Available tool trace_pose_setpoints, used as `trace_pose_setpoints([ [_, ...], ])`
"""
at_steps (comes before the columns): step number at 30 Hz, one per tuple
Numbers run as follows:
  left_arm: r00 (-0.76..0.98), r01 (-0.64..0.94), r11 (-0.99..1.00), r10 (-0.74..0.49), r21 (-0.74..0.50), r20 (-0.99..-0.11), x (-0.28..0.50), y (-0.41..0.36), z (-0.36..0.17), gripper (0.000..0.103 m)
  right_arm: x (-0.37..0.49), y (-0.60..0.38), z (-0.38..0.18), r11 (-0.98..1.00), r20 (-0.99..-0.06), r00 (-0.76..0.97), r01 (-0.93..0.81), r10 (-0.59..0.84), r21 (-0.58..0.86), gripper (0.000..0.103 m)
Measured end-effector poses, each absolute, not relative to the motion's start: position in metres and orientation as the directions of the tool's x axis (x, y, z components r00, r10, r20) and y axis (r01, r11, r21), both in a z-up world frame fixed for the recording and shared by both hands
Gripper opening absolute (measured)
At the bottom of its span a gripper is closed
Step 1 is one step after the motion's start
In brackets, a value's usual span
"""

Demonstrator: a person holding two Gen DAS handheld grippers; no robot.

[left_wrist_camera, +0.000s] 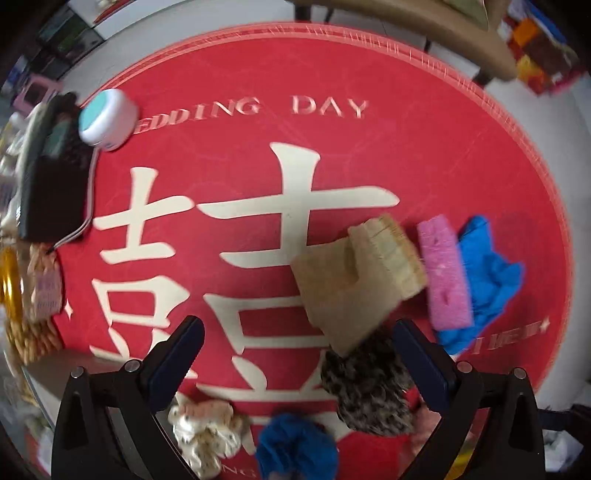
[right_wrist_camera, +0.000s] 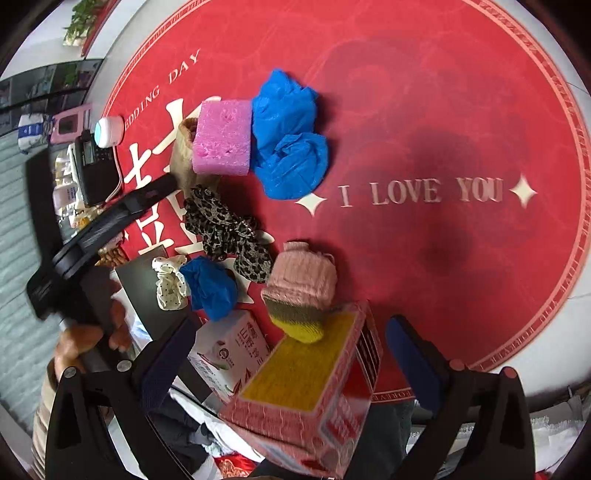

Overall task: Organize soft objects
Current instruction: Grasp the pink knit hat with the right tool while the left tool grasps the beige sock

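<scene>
Soft things lie on a round red mat [left_wrist_camera: 406, 110]. A beige sock [left_wrist_camera: 351, 280], a pink sponge [left_wrist_camera: 445, 273] and a blue plastic cover [left_wrist_camera: 487, 280] lie side by side. My left gripper [left_wrist_camera: 299, 354] is open above the mat, just short of a leopard scrunchie [left_wrist_camera: 369, 391], with a cream scrunchie [left_wrist_camera: 203, 435] and a blue cover [left_wrist_camera: 295, 450] below it. My right gripper [right_wrist_camera: 291, 354] is open over a red box [right_wrist_camera: 314, 391] with a yellow inside; a pink, brown and yellow sock [right_wrist_camera: 299, 291] lies at its far edge. The left gripper [right_wrist_camera: 110, 221] also shows in the right wrist view.
A black device [left_wrist_camera: 55, 177] with a white and teal round case [left_wrist_camera: 105, 118] sits at the mat's left edge. A white carton [right_wrist_camera: 232, 350] lies beside the red box. Snack packets [left_wrist_camera: 33, 317] lie at the left. A chair [left_wrist_camera: 424, 22] stands beyond the mat.
</scene>
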State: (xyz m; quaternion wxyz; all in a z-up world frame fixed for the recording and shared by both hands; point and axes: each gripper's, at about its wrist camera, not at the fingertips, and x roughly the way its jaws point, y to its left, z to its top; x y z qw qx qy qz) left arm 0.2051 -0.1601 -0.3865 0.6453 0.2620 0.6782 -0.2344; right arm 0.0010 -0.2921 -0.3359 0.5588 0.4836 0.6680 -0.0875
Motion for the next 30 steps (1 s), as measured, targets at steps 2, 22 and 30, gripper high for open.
trace_pose_setpoints([
  [2, -0.033, 0.661, 0.751, 0.054, 0.019, -0.998, 0.206, -0.164, -0.393, 0.103, 0.008, -0.290, -0.345, 0.523, -0.816, 0.081, 0.731, 0.572, 0.439, 0.103],
  [22, 0.050, 0.737, 0.671, 0.067, 0.082, -0.996, 0.215, -0.207, -0.413, 0.083, 0.033, -0.254, -0.434, 0.534, -0.694, -0.108, 0.725, 0.712, 0.435, 0.054],
  [30, -0.016, 0.745, 0.666, -0.014, -0.021, -1.000, 0.214, -0.219, -0.404, 0.025, 0.026, -0.264, -0.408, 0.581, -0.752, -0.076, 0.686, 0.655, 0.437, 0.049],
])
